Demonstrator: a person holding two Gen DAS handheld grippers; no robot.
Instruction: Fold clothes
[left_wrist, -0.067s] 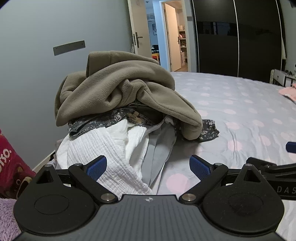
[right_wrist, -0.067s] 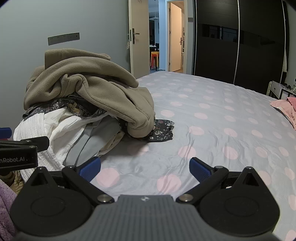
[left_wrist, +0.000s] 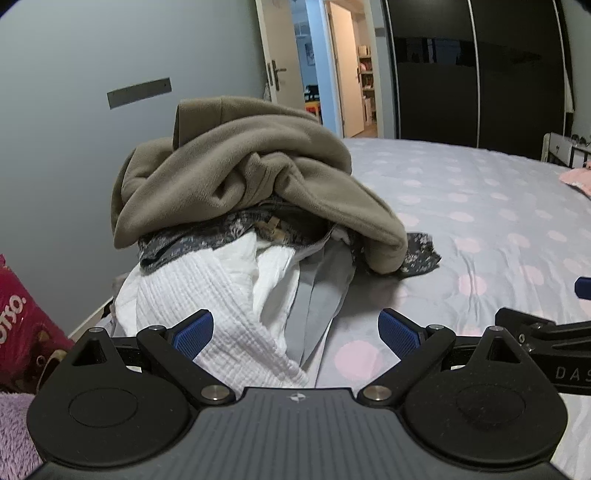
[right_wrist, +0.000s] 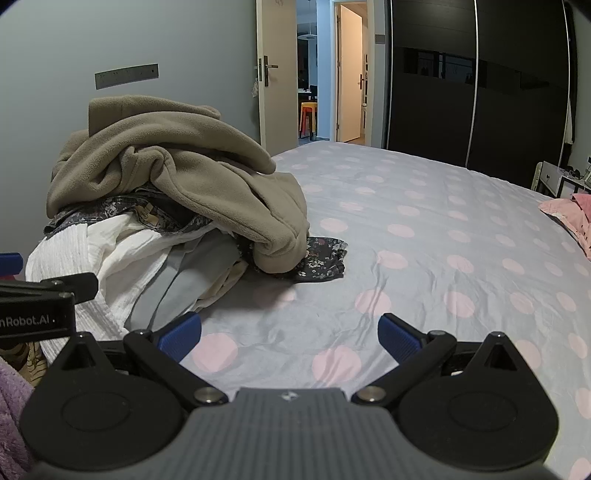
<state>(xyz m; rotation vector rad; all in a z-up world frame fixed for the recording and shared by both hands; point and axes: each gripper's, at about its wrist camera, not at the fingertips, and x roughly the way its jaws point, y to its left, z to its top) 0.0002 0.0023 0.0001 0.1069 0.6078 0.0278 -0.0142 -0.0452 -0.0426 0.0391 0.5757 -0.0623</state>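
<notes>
A heap of clothes lies at the bed's left side. On top is an olive fleece garment (left_wrist: 236, 177) (right_wrist: 177, 177), under it a dark floral piece (left_wrist: 421, 254) (right_wrist: 321, 258), a white ribbed garment (left_wrist: 207, 295) (right_wrist: 66, 258) and a grey one (left_wrist: 317, 295) (right_wrist: 184, 280). My left gripper (left_wrist: 295, 332) is open just in front of the white and grey garments, nothing between its blue pads. My right gripper (right_wrist: 290, 332) is open over the bedsheet, to the right of the heap, holding nothing. Each gripper's arm shows at the edge of the other's view.
The bed (right_wrist: 443, 229) has a grey sheet with pink dots, stretching right of the heap. A pink garment (right_wrist: 569, 214) lies at the far right. A red bag (left_wrist: 22, 325) and purple fluffy fabric (left_wrist: 14, 435) sit at the left. Grey wall, open door and dark wardrobe stand behind.
</notes>
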